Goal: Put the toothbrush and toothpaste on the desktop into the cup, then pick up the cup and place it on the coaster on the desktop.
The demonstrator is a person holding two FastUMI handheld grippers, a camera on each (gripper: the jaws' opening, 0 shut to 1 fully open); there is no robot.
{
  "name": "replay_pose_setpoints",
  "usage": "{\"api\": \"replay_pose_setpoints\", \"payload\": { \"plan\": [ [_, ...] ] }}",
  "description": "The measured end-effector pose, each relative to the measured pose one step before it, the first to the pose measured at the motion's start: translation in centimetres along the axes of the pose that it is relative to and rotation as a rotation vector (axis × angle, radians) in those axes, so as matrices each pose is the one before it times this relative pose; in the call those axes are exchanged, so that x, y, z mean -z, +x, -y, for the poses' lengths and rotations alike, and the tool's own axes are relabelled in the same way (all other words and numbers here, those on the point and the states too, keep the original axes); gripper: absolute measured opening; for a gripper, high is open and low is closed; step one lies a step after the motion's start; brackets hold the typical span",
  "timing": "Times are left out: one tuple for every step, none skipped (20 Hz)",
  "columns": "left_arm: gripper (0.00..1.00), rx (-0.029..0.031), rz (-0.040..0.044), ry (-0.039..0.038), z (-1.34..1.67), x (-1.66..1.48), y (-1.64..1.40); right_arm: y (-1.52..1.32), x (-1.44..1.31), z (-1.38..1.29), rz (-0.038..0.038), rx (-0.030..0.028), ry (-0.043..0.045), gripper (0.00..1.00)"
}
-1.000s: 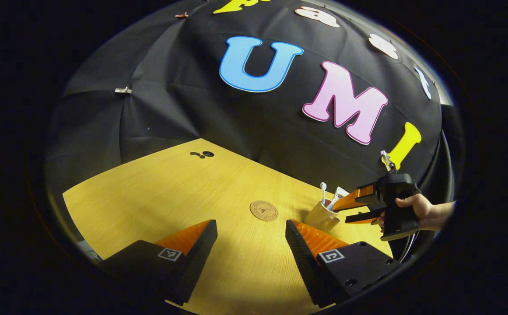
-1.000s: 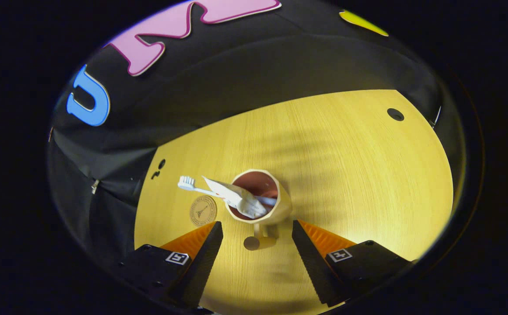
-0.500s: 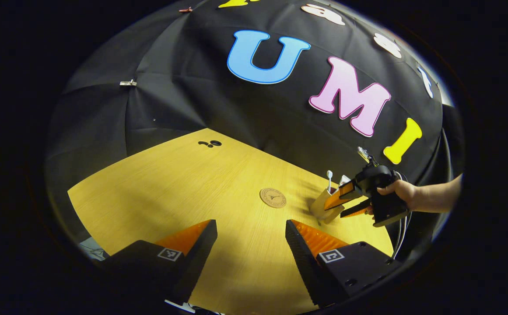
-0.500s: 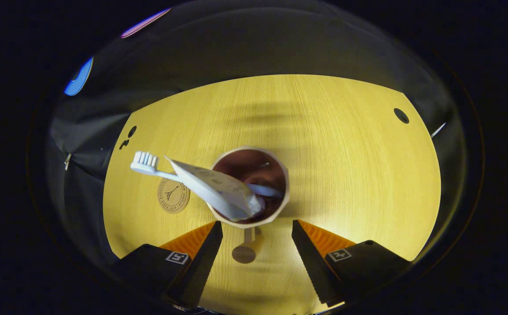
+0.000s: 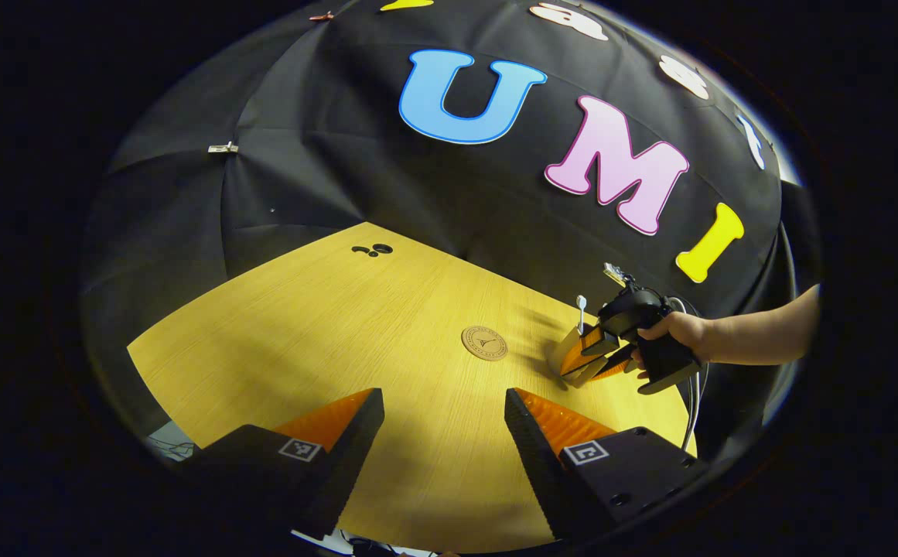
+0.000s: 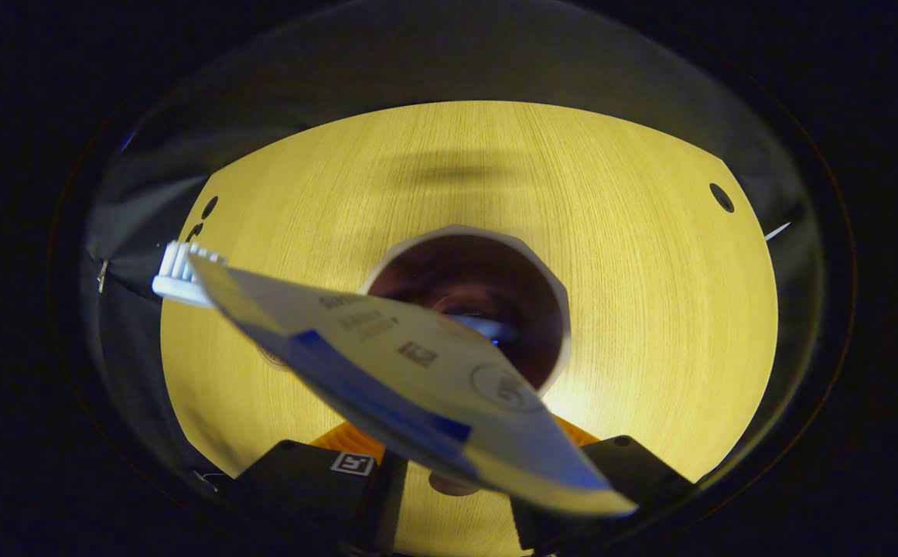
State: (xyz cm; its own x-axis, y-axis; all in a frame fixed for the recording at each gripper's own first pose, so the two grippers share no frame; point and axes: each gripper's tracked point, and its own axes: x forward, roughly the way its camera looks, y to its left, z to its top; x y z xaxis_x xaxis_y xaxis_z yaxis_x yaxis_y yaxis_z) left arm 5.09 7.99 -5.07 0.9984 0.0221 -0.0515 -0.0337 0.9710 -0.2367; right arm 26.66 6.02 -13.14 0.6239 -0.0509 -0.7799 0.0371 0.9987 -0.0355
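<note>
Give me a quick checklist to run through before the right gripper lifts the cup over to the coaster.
1. Toothbrush in the cup: ok, handle runs inside.
2. Toothpaste in the cup: ok, it leans out over the rim.
3. Right gripper at the cup: ok, its fingers reach the cup in the left gripper view.
4. Both fingers pressing on the cup: cannot tell, the toothpaste hides them in the right gripper view.
5. Coaster free: ok, nothing on it, cup stands beside it.
6. Left gripper out of the way: ok, open, holding nothing, nearer the table edge.

Left tongs (image 5: 441, 433) gape wide; right tongs (image 5: 589, 357) tilt downward.
</note>
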Motion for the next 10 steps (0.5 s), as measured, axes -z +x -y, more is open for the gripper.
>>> {"api": "replay_pose_setpoints", "payload": {
  "plan": [
    [0.98, -0.00056, -0.00201, -0.00047, 0.139, 0.084, -0.014, 0.053, 0.105, -0.004, -0.00193, 0.00011, 0.00460, 0.47],
    [0.98, 0.00079, -0.00252, -0.00384, 0.082, 0.056, -0.140, -0.044, 0.076, 0.061, -0.00599, 0.00262, 0.00503, 0.38],
    [0.97, 0.00037, -0.00444, -0.00456, 0.229, 0.137, 0.098, 0.007, -0.084, 0.141, 0.00228, 0.00415, 0.00276, 0.34],
    [0.98, 0.00043, -0.00412, -0.00455, 0.094, 0.160, -0.161, 0.254, 0.050, 0.059, -0.00329, 0.00568, -0.00447, 0.32],
    [0.98, 0.00107, -0.00269, -0.00319, 0.226, 0.115, -0.066, -0.270, 0.044, 0.094, 0.00212, 0.00897, -0.01289, 0.31],
    [0.98, 0.00024, -0.00046, -0.00149, 0.125, 0.054, -0.157, 0.207, -0.011, 0.000, 0.00347, 0.00681, -0.01132, 0.29],
    [0.97, 0.00041, -0.00218, -0.00040, 0.147, 0.131, 0.059, -0.128, 0.183, 0.037, -0.00528, 0.00409, -0.01290, 0.27],
    [0.97, 0.00062, -0.00613, 0.00093, 0.123, 0.160, 0.008, 0.070, 0.101, 0.109, -0.00187, 0.00230, -0.00621, 0.26],
    [0.97, 0.00217, -0.00289, 0.00308, 0.210, 0.125, 0.015, -0.064, 0.292, -0.090, -0.00589, -0.00322, -0.00225, 0.24],
    [0.97, 0.00193, -0.00051, 0.00605, 0.171, 0.017, -0.177, -0.217, -0.047, 0.028, 0.00875, -0.00215, -0.00010, 0.24]
  ]
}}
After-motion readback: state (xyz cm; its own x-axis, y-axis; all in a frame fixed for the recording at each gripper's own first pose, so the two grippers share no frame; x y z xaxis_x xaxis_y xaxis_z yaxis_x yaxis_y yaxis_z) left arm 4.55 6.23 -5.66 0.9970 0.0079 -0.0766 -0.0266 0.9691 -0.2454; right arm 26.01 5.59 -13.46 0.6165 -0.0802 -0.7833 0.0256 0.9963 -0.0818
